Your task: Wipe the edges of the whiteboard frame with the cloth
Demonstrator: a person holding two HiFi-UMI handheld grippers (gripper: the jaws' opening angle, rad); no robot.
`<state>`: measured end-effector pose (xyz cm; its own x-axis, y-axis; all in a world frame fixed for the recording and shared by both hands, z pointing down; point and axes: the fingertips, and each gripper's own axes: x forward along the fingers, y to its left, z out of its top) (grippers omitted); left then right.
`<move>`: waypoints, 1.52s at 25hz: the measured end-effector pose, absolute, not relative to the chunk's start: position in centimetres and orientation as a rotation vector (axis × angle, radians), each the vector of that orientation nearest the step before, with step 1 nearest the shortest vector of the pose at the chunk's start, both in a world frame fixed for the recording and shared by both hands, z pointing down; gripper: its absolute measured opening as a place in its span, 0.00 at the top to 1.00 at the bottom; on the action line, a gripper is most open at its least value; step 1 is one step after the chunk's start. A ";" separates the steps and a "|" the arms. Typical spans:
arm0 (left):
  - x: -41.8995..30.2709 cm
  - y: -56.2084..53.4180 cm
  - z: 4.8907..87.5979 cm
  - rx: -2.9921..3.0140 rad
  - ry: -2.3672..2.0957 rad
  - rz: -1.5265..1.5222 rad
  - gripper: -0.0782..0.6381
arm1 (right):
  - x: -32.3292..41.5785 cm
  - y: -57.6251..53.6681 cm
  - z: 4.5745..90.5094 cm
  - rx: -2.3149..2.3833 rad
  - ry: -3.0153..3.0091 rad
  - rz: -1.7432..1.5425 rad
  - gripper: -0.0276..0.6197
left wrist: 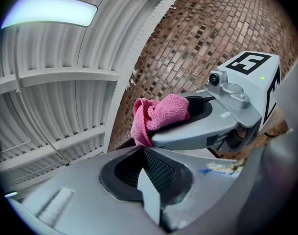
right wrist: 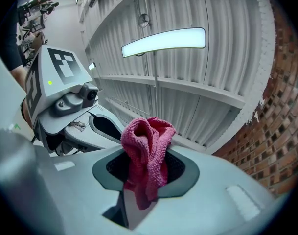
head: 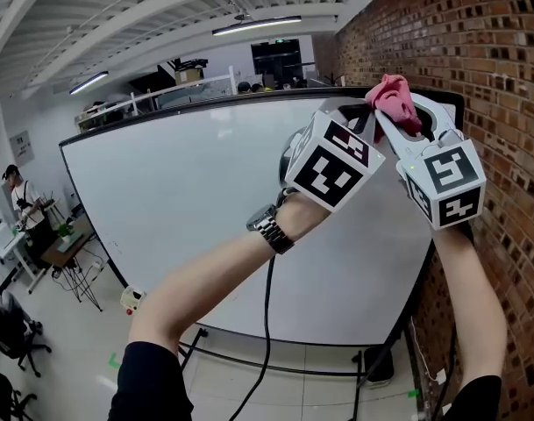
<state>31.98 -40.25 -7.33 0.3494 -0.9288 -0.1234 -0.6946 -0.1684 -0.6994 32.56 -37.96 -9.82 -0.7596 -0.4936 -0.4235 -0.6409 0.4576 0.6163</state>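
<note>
— right tongs (right wrist: 146,169) are clamped on the pink cloth (right wrist: 148,143); a bunched fold of it stands up past the tips.
— and your other one?
— left tongs (left wrist: 149,166) are pressed together with nothing between them. they sit just beside the right ones, tips close to the cloth.
— where is the cloth against the board?
— up at the top right corner of the whiteboard (head: 188,191), over the dark frame (head: 249,96), near the brick wall (head: 477,51). whether it touches the frame i cannot tell.
— both arms raised?
— yes, i hold both up in front of the board, a watch (head: 271,229) on my left wrist.
</note>
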 end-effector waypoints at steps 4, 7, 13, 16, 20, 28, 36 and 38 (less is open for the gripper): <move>26.8 -38.2 -6.5 -1.926 1.427 -0.453 0.90 | 27.4 -36.1 -9.0 -0.961 2.551 1.171 0.77; 23.4 -37.3 -6.1 -1.924 1.423 -0.460 0.90 | 23.9 -35.6 -8.6 -0.966 2.567 1.185 0.77; 19.9 -36.1 -6.4 -1.934 1.444 -0.411 0.90 | 20.3 -34.1 -9.0 -0.997 2.566 1.238 0.77; 18.7 -35.2 -6.5 -1.946 1.458 -0.386 0.90 | 19.1 -33.2 -9.2 -0.997 2.573 1.251 0.77; 16.5 -34.1 -6.5 -1.930 1.490 -0.382 0.90 | 16.9 -32.1 -9.2 -0.963 2.587 1.261 0.77; 10.9 -31.7 -6.0 -1.902 1.567 -0.380 0.90 | 11.3 -29.6 -8.7 -0.871 2.615 1.266 0.77; 5.4 -28.2 -5.1 -1.857 1.642 -0.367 0.90 | 5.7 -25.8 -8.0 -0.788 2.635 1.258 0.77; 4.5 -27.3 -5.1 -1.825 1.650 -0.369 0.90 | 4.4 -24.7 -8.3 -0.779 2.626 1.247 0.77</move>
<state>4.47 -27.29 -5.06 0.1717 -0.9629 -0.2082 -0.7827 -0.0050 -0.6223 4.40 -24.73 -8.31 -0.8578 -0.3951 -0.3288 -0.5046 0.5247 0.6856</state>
